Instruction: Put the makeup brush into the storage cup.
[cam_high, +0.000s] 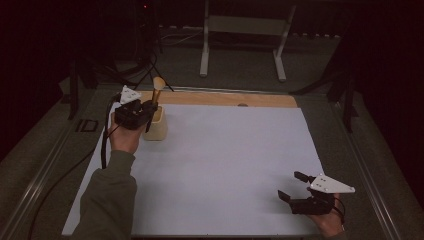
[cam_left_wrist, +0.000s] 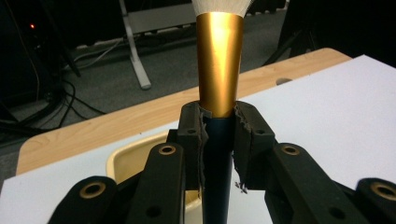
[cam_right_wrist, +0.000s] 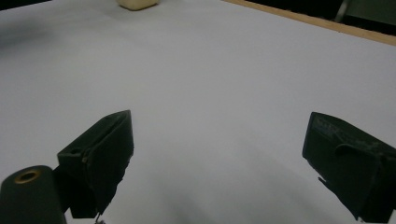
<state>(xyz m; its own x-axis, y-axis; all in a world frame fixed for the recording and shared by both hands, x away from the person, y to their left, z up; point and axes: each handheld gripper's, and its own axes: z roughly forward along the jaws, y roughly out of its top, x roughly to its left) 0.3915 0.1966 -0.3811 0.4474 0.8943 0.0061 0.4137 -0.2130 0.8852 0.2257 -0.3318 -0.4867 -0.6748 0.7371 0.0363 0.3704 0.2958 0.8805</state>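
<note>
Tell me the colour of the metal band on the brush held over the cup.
Shiny gold; the band sits above a dark handle. The left gripper view shows it best.

Brush (cam_left_wrist: 219, 70) bristles cut off by top edge in left gripper view; handle bottom hidden behind jaws. Cup (cam_right_wrist: 136, 4) cropped at top edge in right gripper view.

A white sheet (cam_high: 225, 165) covers most of the wooden counter (cam_high: 220, 98). Beyond it, a pale metal frame (cam_high: 245, 30) stands on grey floor (cam_high: 240, 75) among dark cables (cam_high: 145, 70).
</note>
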